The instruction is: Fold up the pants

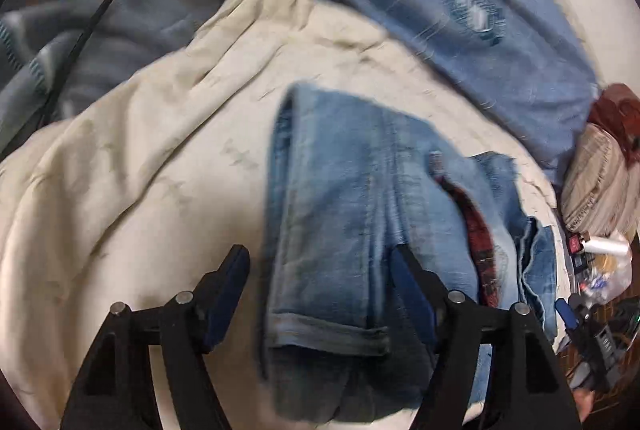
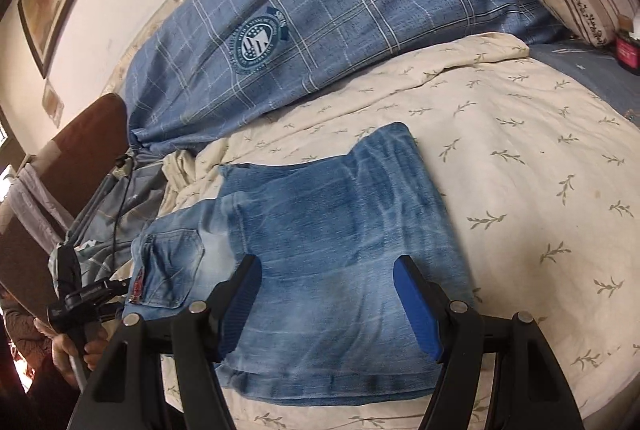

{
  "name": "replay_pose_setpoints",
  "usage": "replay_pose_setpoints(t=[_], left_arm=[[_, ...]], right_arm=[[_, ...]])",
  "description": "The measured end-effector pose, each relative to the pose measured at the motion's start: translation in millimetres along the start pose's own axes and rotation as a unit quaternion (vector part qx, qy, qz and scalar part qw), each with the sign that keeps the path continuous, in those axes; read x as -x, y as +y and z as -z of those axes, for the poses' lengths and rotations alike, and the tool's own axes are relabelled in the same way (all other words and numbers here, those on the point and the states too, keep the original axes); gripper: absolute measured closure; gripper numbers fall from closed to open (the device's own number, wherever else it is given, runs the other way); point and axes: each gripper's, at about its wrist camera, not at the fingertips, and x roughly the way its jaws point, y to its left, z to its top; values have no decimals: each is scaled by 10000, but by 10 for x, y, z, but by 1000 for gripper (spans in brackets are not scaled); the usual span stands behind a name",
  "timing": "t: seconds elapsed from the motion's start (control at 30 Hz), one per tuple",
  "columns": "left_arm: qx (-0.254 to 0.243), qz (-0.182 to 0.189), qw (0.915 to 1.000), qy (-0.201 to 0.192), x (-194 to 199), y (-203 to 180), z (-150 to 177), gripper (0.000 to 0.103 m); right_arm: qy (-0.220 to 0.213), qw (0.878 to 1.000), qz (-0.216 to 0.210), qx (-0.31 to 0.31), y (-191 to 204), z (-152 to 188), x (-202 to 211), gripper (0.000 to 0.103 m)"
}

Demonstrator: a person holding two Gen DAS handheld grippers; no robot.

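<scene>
Two grippers are hanging over the bed, both open and holding nothing. The left gripper (image 1: 320,270) is spreading wide above a hem of the folded jeans (image 1: 340,210). The right gripper (image 2: 326,280) is hovering over them too. The jeans are lying on the cream sheet (image 2: 520,150). Farther back, a blue checked blanket (image 2: 340,10) is lying.

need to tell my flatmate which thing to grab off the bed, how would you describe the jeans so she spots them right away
Start at the bed's cream sheet printed with small leaf sprigs, below the big blue plaid duvet. In the middle of that sheet lie the folded jeans: faded light-blue denim with a back pocket and a small red tag, the only denim there.
</scene>
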Motion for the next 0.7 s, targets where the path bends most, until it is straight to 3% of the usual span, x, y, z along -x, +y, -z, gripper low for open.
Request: replay_pose_setpoints(t=[0.03, 0.07, 0.1, 0.13, 0.2, 0.3, 0.37, 0.4, 0.5, 0.6, 0.7], left_arm=[[-222, -24, 9997, -52, -16, -52, 23, 46], [-370, -59, 9993, -12, -41, -76, 39, 48], [-353, -6, 9994, 10, -50, -47, 29, 55], [-275, 106, 9996, 28, -45, -10, 14, 68], [-143, 305, 9994, 104, -34, 55, -44, 76], [-207, 266, 9993, 129, -55, 50, -68, 76], [-119, 201, 9996, 131, -64, 87, -71, 58], [16, 137, 9997, 186, -72, 139, -68, 37], [355, 315, 9987, 189, -22, 215, -56, 29], [-110, 40, 9998, 178, -45, 49, 15, 32], [-95, 298, 9994, 124, -26, 27, 60, 64]], right_arm=[[-2, 10000, 6, 0, -2, 3, 6, 31], [-12, 10000, 35, 27, -2, 6, 13, 31], [-34, 9999, 82, 79, 2, 11, 23, 31], [-46, 9999, 99, 102, 11, 12, 32, 31], [-97, 9998, 139, 115, -1, 4, 50, 31], [-185, 9997, 178, -23, -52, -20, 76, 31], [-216, 9995, 197, -115, -79, -32, 86, 31], [-240, 9994, 194, -140, -90, -35, 99, 31], [-332, 9992, 183, -136, -108, -39, 157, 31], [-364, 9988, 235, -228, -161, -55, 173, 31], [-413, 9979, 240, -435, -227, -72, 189, 31]])
